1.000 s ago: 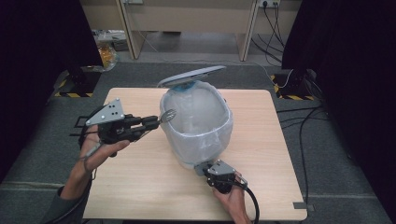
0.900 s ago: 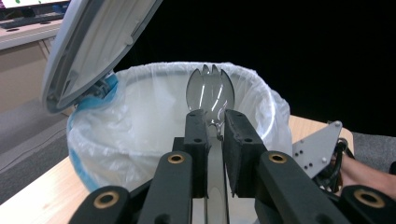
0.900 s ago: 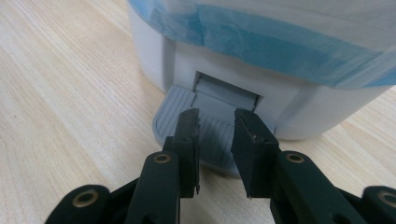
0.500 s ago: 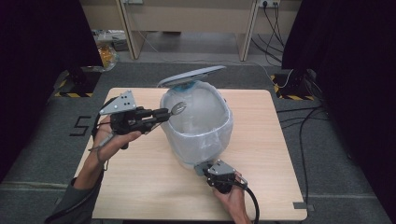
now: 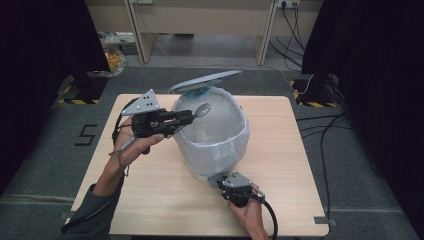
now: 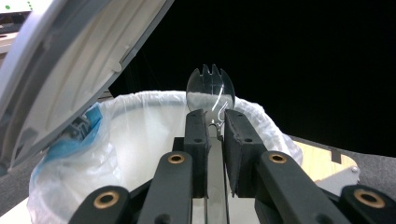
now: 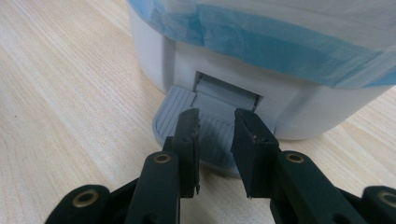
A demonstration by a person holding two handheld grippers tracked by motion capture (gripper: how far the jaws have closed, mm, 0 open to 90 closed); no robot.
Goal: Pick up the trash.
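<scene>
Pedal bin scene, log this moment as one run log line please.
left gripper: shut on clear spork, over open bin | right gripper: pressing pedal, jaws shut, nothing between | lid: raised

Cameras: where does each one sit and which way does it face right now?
High view: above the table's near side, looking forward and down; both forearms show.
Left gripper view: on the left claw, looking along the spork over the bin.
Right gripper view: on the right claw, facing the pedal.
Shared: the bin.
</scene>
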